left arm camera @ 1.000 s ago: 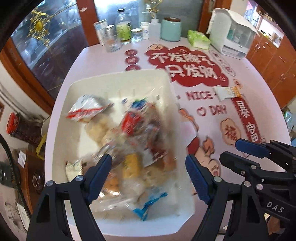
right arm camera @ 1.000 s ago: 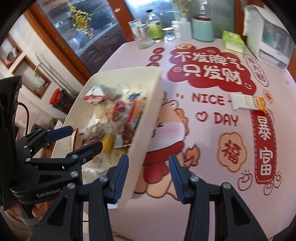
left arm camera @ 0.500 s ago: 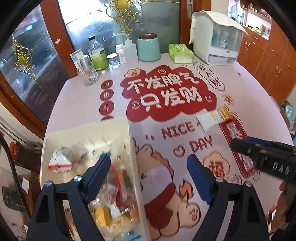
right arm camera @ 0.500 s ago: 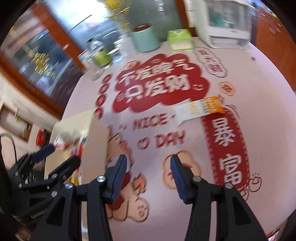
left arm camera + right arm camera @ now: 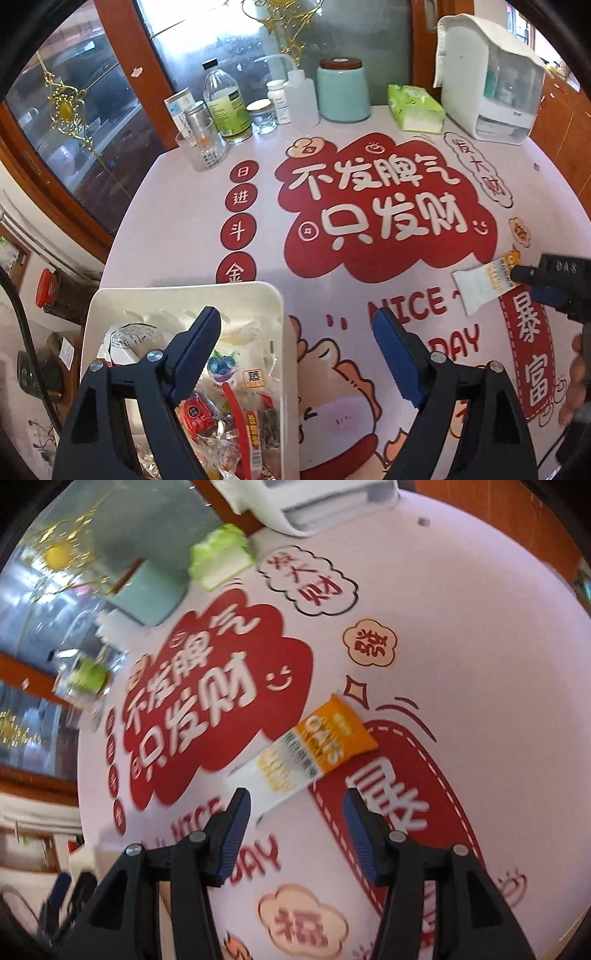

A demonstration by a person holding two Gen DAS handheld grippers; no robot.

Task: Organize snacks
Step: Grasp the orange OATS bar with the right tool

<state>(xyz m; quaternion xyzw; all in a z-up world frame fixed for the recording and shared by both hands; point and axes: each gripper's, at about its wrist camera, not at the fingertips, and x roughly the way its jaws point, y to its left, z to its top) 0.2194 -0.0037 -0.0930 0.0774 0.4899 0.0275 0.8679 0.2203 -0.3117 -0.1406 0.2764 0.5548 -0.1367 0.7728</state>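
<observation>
A white-and-orange oat snack packet (image 5: 314, 749) lies flat on the printed tablecloth, just beyond my right gripper (image 5: 295, 797). That gripper is open and tilted steeply down, with nothing between its blue pads. In the left wrist view the same packet (image 5: 484, 284) lies at the right, with the right gripper (image 5: 535, 280) at its orange end. My left gripper (image 5: 295, 321) is open and hovers over the right wall of the white bin (image 5: 184, 291). Several wrapped snacks (image 5: 229, 406) fill the bin.
Along the table's far edge stand a drinking glass (image 5: 201, 147), a bottle (image 5: 225, 107), a teal canister (image 5: 343, 90), a green tissue pack (image 5: 413, 107) and a white appliance (image 5: 491, 74). A person's hand (image 5: 576, 376) shows at the right.
Both grippers swung right, away from the bin, which slid to the lower left of the views. The right gripper rolled, came close over the oat packet, and its jaws widened a little.
</observation>
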